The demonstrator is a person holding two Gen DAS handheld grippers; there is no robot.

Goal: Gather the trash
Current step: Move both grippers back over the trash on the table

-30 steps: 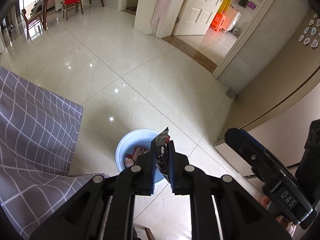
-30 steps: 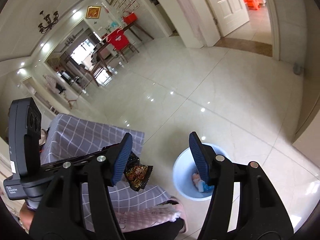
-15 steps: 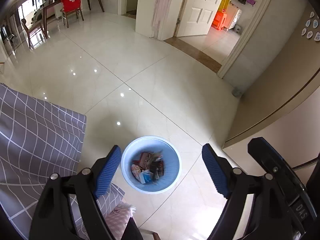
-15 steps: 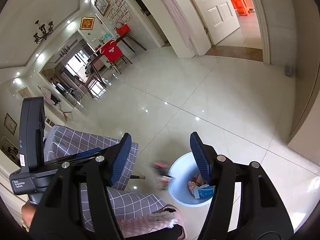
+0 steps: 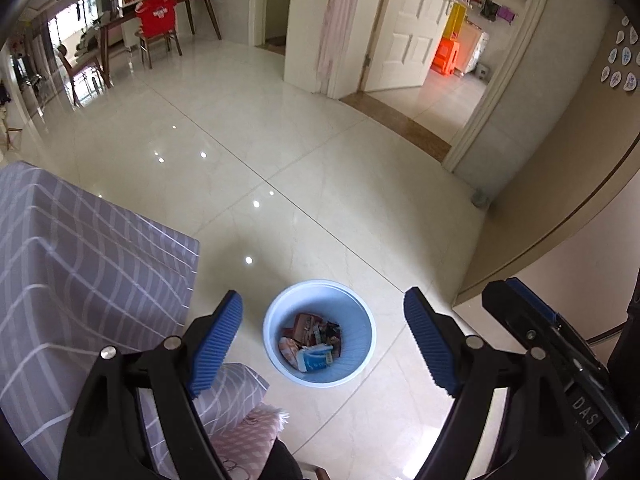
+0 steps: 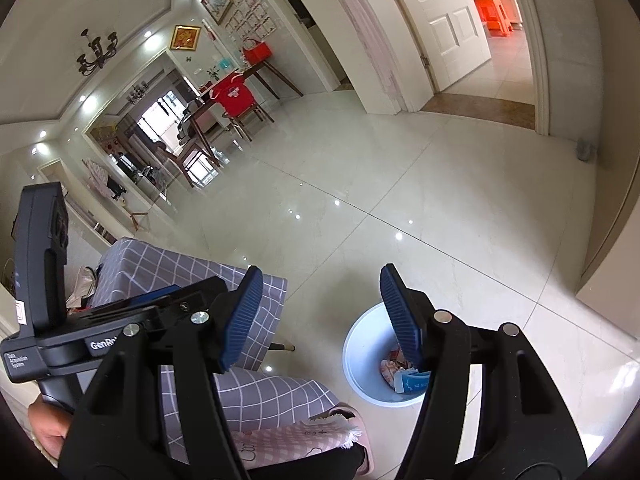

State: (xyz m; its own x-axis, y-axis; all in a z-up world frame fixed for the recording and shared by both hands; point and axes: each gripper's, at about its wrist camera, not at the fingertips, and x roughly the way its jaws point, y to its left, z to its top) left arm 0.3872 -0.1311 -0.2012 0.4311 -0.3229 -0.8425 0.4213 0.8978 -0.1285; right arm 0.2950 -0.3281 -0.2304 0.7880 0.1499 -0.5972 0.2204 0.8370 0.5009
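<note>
1. My left gripper [image 5: 323, 342] is spread wide, blue ribbed pads [image 5: 218, 342] far apart, nothing between them. It hangs above the floor, looking down.
2. Pale blue bin [image 5: 362, 322] stands on the glossy cream tile floor [image 5: 280, 140], framed right in the gap between my left pads. Well below them, not touching.
3. Trash [image 5: 312, 346] lies inside the bin: crumpled wrappers, one reddish-brown, one blue and white, one pinkish. Cannot read any print.
4. My right gripper [image 6: 322, 316] is also wide, holding nothing. Its right pad [image 6: 400, 320] overlaps the bin's rim [image 6: 356, 344] in the right wrist view; the same wrappers [image 6: 400, 376] show under it.
5. Grey checked cloth [image 5: 80, 264] drapes a surface to the left of the bin, near it but apart.
6. Pink patterned slipper [image 6: 320, 436] at the lower edge, just beside the cloth.
7. My left hand [image 6: 48, 428] grips the left tool's handle, seen at the lower left edge of the right wrist view.
8. Far room: chair with red cover [image 5: 156, 24] by a wooden table [image 5: 120, 20]; white door [image 5: 412, 20] ajar, an orange stool [image 5: 448, 56] beyond it.
</note>
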